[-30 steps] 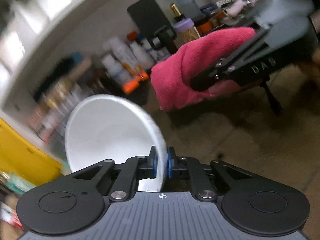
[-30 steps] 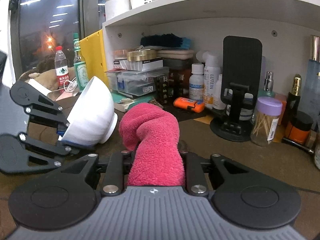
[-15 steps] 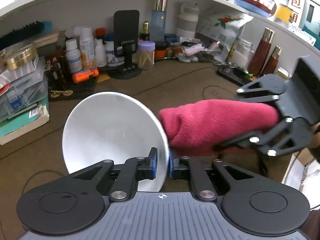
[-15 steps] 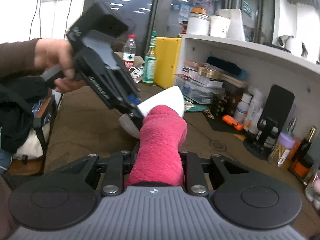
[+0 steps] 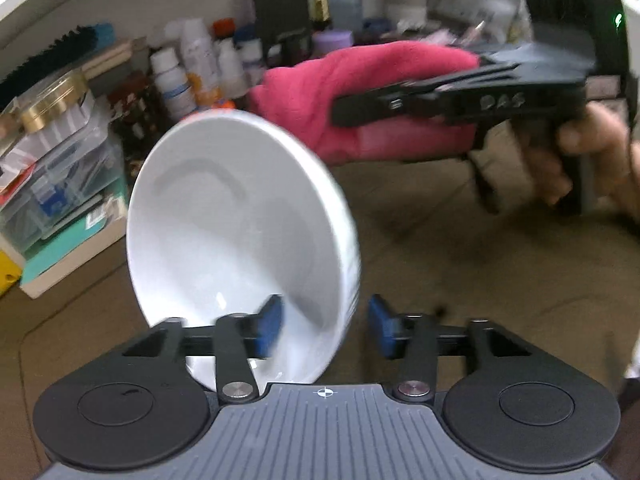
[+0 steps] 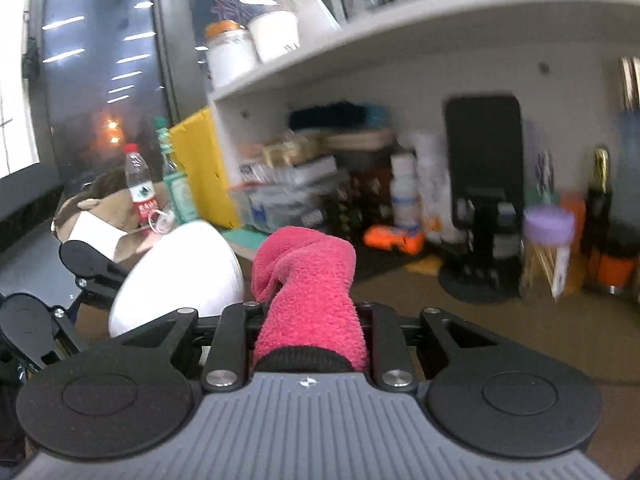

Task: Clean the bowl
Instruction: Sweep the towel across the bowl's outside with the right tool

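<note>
Cluttered shelf [image 6: 420, 36] of bottles runs along the far side, brown counter [image 5: 460, 248] below. Left gripper [image 5: 325, 326] has its blue pads spread apart, white bowl [image 5: 240, 240] tilted on edge between them. Right gripper [image 6: 310, 316] clamps the pink cloth [image 6: 308, 280], just right of the bowl.

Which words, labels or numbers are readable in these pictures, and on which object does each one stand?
"DAS" (last letter uncertain): on the side of the right tool, which holds the pink cloth.
Red label of the water bottle: too blurred to read.
Labels of the white bottles under the shelf: too blurred to read.
</note>
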A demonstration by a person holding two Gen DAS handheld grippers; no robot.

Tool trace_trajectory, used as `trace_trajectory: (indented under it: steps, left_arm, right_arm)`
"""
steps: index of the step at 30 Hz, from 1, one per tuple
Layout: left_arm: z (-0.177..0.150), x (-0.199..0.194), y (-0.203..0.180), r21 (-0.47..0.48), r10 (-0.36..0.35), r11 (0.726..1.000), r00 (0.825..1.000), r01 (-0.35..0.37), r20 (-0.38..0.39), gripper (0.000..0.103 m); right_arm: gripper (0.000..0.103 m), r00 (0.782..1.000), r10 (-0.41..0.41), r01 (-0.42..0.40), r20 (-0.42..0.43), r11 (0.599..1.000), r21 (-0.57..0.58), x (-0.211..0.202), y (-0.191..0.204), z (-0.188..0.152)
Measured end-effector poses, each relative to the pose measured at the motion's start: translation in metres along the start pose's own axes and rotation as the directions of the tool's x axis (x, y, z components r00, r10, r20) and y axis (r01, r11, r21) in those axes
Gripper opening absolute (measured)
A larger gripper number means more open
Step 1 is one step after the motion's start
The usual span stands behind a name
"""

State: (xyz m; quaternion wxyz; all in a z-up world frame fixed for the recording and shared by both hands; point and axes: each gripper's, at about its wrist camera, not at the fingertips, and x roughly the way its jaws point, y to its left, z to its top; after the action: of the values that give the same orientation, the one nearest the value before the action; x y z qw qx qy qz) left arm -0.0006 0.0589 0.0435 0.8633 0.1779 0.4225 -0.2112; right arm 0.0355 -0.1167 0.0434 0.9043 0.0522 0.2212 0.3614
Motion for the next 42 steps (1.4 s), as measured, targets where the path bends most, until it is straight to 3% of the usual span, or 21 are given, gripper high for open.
trace_trajectory:
  steps: [3,5,7,8,12,15,16,18,21,27,30,33,38,40,41,42]
  left_arm:
    - [0.001,0.005,-0.003,0.042,0.052,0.998,0.999,-0.053,0.016,0.098]
    - [0.003,0.006,-0.006,0.076,0.072,0.994,0.997,-0.075,0.032,0.094]
    - [0.007,0.006,-0.002,0.087,0.078,0.993,0.996,-0.082,0.049,0.065]
    - [0.008,0.005,-0.001,0.083,0.087,0.992,0.995,-0.091,0.053,0.036]
    - [0.014,0.004,0.007,0.035,0.106,0.994,0.994,-0.106,0.015,0.023]
    - [0.012,-0.01,0.016,-0.064,-0.017,0.998,1.0,0.018,0.018,0.019]
    - [0.011,-0.015,0.019,-0.094,-0.06,0.994,0.998,0.062,0.026,0.019]
    - [0.004,-0.019,0.014,-0.1,-0.08,0.992,0.996,0.083,0.034,0.02]
    - [-0.002,-0.02,0.01,-0.105,-0.073,0.991,0.997,0.077,0.039,0.023]
    - [-0.007,-0.017,0.018,-0.128,-0.069,0.989,0.997,0.072,0.029,0.033]
    - [-0.006,-0.015,0.019,-0.124,-0.07,0.99,0.997,0.073,0.028,0.033]
    - [-0.005,-0.014,0.019,-0.112,-0.058,0.992,0.998,0.06,0.028,0.033]
    - [-0.001,-0.012,0.019,-0.091,-0.033,0.995,0.999,0.035,0.017,0.034]
    - [0.001,-0.005,0.014,-0.048,0.01,0.999,1.0,-0.01,-0.007,0.043]
    - [0.001,-0.004,0.013,-0.038,0.021,0.999,1.0,-0.021,-0.01,0.055]
    - [0.002,-0.001,0.011,-0.026,0.055,0.998,0.998,-0.055,-0.001,0.075]
  right_arm:
    - [0.024,1.0,0.0,0.001,-0.024,1.0,0.018,0.002,-0.005,-0.005]
    - [0.024,1.0,0.005,-0.004,-0.022,1.0,0.028,0.002,-0.006,-0.005]
    - [0.024,1.0,0.012,-0.011,-0.024,0.999,0.035,0.002,-0.006,-0.005]
    - [0.024,1.0,0.014,-0.013,-0.022,0.999,0.036,0.001,-0.005,-0.006]
    - [0.024,1.0,0.012,-0.012,-0.014,0.999,0.034,-0.001,-0.004,-0.007]
    - [0.024,1.0,0.027,-0.027,-0.01,1.0,-0.005,-0.005,0.003,-0.007]
    - [0.024,0.999,0.037,-0.037,-0.009,0.999,-0.026,-0.008,0.007,-0.006]
    - [0.024,0.999,0.051,-0.051,-0.006,0.997,-0.05,-0.013,0.015,-0.006]
    - [0.024,0.994,0.106,-0.106,0.0,0.988,-0.116,-0.025,0.035,-0.007]
    - [0.024,0.959,0.264,-0.282,-0.101,0.883,-0.376,-0.053,0.092,-0.023]
    - [0.024,0.959,0.265,-0.283,-0.1,0.879,-0.384,-0.051,0.092,-0.012]
    - [0.024,0.976,0.208,-0.216,-0.062,0.917,-0.335,-0.032,0.075,0.008]
    - [0.024,0.996,0.069,-0.061,0.049,0.987,-0.146,0.003,0.031,0.034]
    - [0.024,0.997,0.046,-0.043,0.066,0.998,-0.045,0.013,0.012,0.032]
    - [0.024,0.997,0.045,-0.045,0.069,0.999,0.0,0.016,0.003,0.029]
    - [0.024,0.997,0.047,-0.052,0.069,0.997,0.065,0.021,-0.011,0.021]
